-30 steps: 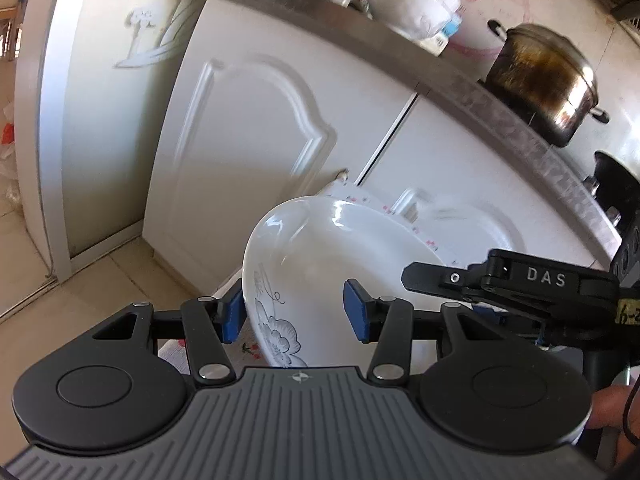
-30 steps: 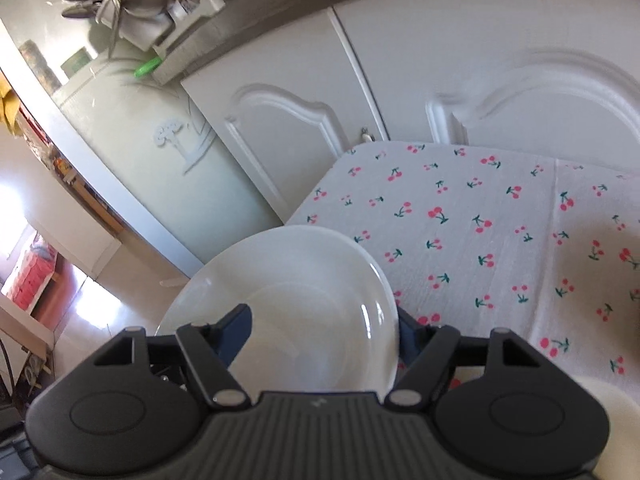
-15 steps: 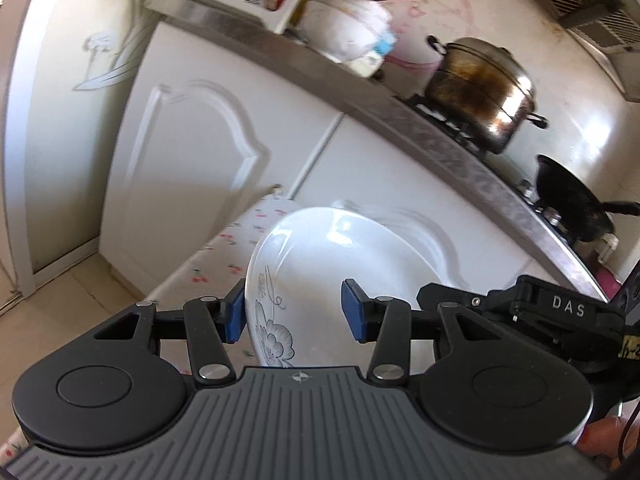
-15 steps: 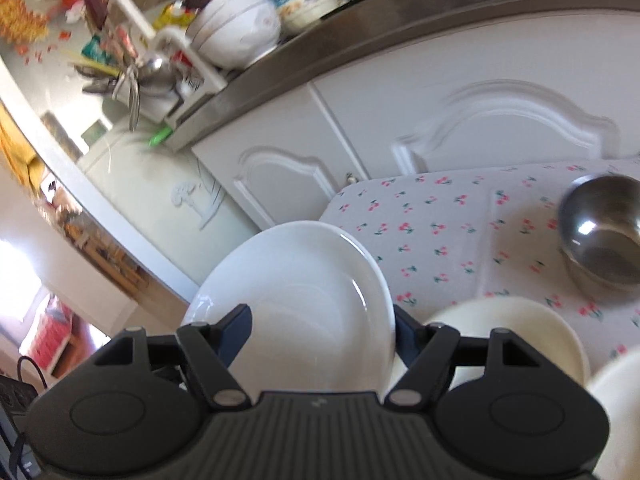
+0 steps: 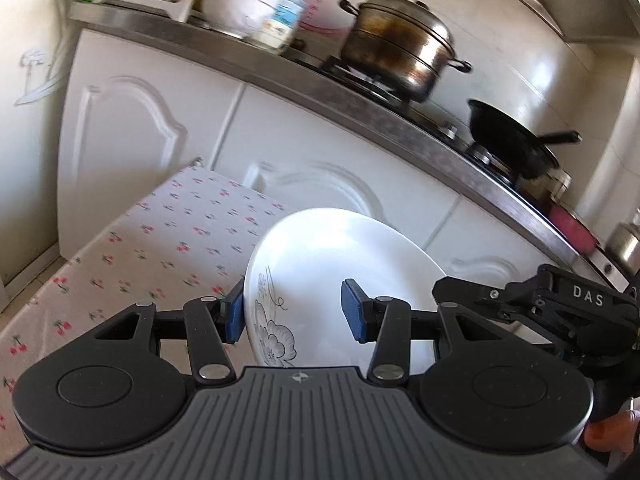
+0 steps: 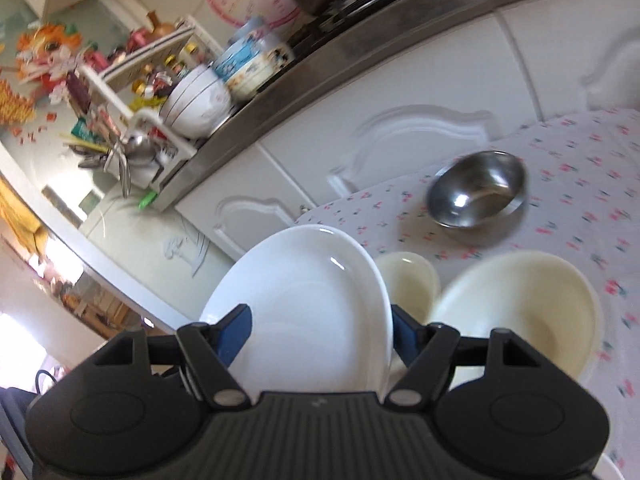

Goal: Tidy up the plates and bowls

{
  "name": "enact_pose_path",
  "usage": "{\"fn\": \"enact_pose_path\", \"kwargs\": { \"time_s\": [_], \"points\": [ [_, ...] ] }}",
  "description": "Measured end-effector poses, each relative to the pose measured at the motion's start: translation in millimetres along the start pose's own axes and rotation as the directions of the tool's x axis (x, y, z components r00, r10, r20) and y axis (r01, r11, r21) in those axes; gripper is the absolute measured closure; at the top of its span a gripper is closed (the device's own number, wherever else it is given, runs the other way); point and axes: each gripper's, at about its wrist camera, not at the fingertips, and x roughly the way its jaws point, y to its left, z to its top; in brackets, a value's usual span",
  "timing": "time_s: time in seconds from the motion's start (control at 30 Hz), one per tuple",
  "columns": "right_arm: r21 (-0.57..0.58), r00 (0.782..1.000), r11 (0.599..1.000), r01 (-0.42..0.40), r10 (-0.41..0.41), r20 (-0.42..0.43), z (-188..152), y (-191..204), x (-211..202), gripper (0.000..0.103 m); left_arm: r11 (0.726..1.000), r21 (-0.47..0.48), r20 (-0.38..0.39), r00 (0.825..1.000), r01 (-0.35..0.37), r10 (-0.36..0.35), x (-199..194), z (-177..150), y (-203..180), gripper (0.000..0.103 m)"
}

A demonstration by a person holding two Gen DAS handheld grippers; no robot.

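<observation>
My left gripper (image 5: 294,312) is shut on a white plate (image 5: 340,256) with a blue flower near its rim, held on edge above the cherry-print table (image 5: 160,248). The right gripper's black frame (image 5: 560,308) reaches in at this plate's right edge. In the right wrist view my right gripper (image 6: 320,332) is shut on a plain-looking white plate (image 6: 312,288); I cannot tell whether it is the same plate. Beyond it on the table (image 6: 580,184) stand a steel bowl (image 6: 476,192), a small cream bowl (image 6: 408,280) and a large cream bowl (image 6: 520,312).
White cabinet doors (image 5: 132,136) back the table. On the counter above stand a steamer pot (image 5: 400,48), a black pan (image 5: 512,136), stacked bowls (image 5: 240,0) and a dish rack (image 6: 152,120). A person's fingers (image 5: 608,432) show at the lower right.
Both grippers moved sideways and rose slightly, still holding their plates. The counter, pot and pan came further into the left view. The steel bowl and both cream bowls entered the right view.
</observation>
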Motion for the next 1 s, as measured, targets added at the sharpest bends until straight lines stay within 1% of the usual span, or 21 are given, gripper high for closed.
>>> {"fn": "enact_pose_path", "kwargs": {
  "time_s": [0.27, 0.47, 0.6, 0.73, 0.83, 1.0],
  "points": [
    [0.076, 0.999, 0.997, 0.004, -0.008, 0.052, -24.5, -19.9, -46.6, 0.029, 0.998, 0.055, -0.057, 0.998, 0.029, -0.025, -11.9, -23.0, -21.4, 0.050],
    [0.090, 0.996, 0.995, 0.045, -0.051, 0.070, -50.2, -34.7, -76.4, 0.029, 0.992, 0.118, -0.090, 0.995, 0.045, -0.035, -20.1, -40.2, -39.3, 0.050],
    [0.109, 0.993, 0.992, 0.059, -0.069, 0.096, -63.1, -44.5, -95.4, 0.028, 0.985, 0.161, -0.121, 0.992, 0.057, -0.038, -22.5, -51.3, -46.5, 0.050],
    [0.096, 0.987, 0.992, 0.083, -0.095, 0.132, -70.8, -47.7, -108.9, 0.027, 0.980, 0.189, -0.162, 0.986, 0.067, -0.036, -19.8, -62.1, -50.8, 0.051],
    [0.077, 0.983, 0.992, 0.105, -0.115, 0.144, -75.9, -50.7, -114.5, 0.027, 0.974, 0.216, -0.168, 0.985, 0.063, -0.026, -19.7, -65.9, -51.7, 0.051],
    [0.063, 0.982, 0.991, 0.116, -0.124, 0.146, -86.2, -53.5, -117.9, 0.027, 0.969, 0.242, -0.172, 0.985, 0.041, 0.001, -20.2, -69.2, -51.0, 0.053]
  ]
}}
